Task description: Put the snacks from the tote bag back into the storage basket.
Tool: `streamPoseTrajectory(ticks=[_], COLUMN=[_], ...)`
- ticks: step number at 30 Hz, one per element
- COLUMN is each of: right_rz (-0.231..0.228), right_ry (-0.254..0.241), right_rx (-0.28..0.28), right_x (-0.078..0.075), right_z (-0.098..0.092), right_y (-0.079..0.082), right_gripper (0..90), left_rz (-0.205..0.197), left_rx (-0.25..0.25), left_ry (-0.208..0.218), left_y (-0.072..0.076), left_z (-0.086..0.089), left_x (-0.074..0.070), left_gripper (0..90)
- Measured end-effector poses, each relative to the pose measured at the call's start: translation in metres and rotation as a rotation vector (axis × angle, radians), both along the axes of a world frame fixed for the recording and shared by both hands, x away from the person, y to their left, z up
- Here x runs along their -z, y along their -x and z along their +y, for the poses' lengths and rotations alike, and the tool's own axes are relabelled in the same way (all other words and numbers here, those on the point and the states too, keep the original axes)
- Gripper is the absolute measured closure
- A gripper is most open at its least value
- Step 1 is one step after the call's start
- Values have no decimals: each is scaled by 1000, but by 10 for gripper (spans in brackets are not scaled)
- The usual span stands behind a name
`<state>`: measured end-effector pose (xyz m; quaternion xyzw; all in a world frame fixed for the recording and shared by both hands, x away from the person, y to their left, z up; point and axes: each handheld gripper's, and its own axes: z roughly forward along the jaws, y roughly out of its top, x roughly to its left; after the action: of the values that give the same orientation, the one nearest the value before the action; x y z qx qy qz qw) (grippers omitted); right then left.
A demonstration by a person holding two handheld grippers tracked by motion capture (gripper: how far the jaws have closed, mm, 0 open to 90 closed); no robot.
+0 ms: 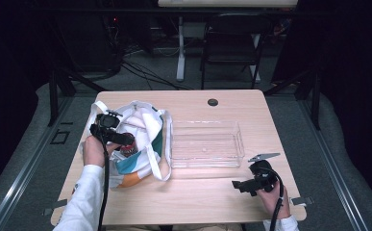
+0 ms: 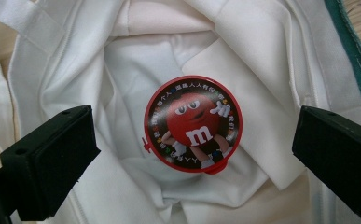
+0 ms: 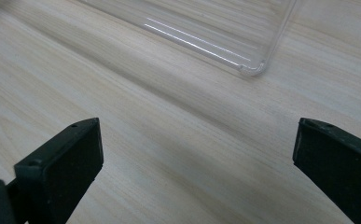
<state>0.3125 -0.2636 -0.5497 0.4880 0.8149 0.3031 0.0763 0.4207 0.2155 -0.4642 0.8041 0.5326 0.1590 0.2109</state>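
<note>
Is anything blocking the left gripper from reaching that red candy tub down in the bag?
Nothing visible does. The left gripper hangs open over the mouth of the white bag, its jaws wide on either side of the red candy tub. The tub's lid faces up uncovered; the bag's folds crowd around it but do not lie across it.

left gripper (image 1: 124, 140) over open tote (image 1: 140, 144), red tub (image 1: 129, 147) just under its tip. clear tray (image 1: 205, 143) beside tote. right gripper (image 1: 241, 185) near table (image 1: 198, 197) front edge.
</note>
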Motion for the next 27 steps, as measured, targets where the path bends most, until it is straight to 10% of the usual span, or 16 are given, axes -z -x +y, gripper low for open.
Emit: streamPoseTrajectory(ticks=[27], right_rz=[-2], right_ry=[-5], right_rx=[10], right_x=[-1], right_z=[0], right_y=[0], right_gripper=[24], left_rz=[114], left_rx=[2], left_ry=[-92], left_y=[-26], left_z=[-14], left_x=[26], left_gripper=[120])
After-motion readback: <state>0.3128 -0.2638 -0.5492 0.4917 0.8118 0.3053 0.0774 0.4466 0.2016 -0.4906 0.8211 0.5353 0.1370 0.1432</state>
